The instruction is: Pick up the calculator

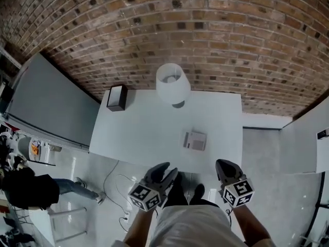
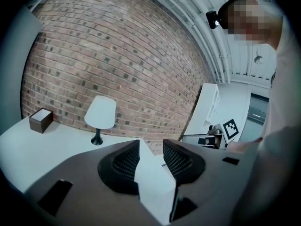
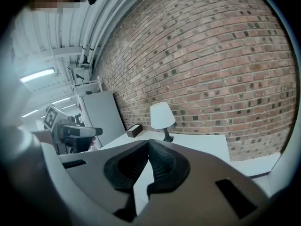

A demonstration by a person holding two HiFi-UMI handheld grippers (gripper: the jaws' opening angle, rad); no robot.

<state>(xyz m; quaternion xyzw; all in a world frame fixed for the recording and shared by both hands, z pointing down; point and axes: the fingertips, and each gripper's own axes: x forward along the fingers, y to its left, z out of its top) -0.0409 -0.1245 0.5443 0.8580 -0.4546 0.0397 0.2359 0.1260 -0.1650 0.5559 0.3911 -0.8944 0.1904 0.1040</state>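
Note:
The calculator [image 1: 194, 140], a small grey slab, lies flat on the white table [image 1: 144, 133], toward its near right part. Both grippers hang just off the table's near edge, short of the calculator. My left gripper [image 1: 167, 170] is below and left of it, with its jaws open and only table showing in the gap [image 2: 151, 142]. My right gripper [image 1: 224, 163] is below and right of it, its tips touching [image 3: 146, 142] and nothing between them. Neither gripper view shows the calculator.
A white lamp [image 1: 172, 82] stands at the table's back middle, by the brick wall. A dark box [image 1: 117, 97] sits at the back left corner. A grey panel [image 1: 46, 102] leans at the left. Cables [image 1: 121, 181] lie on the floor by the near left corner.

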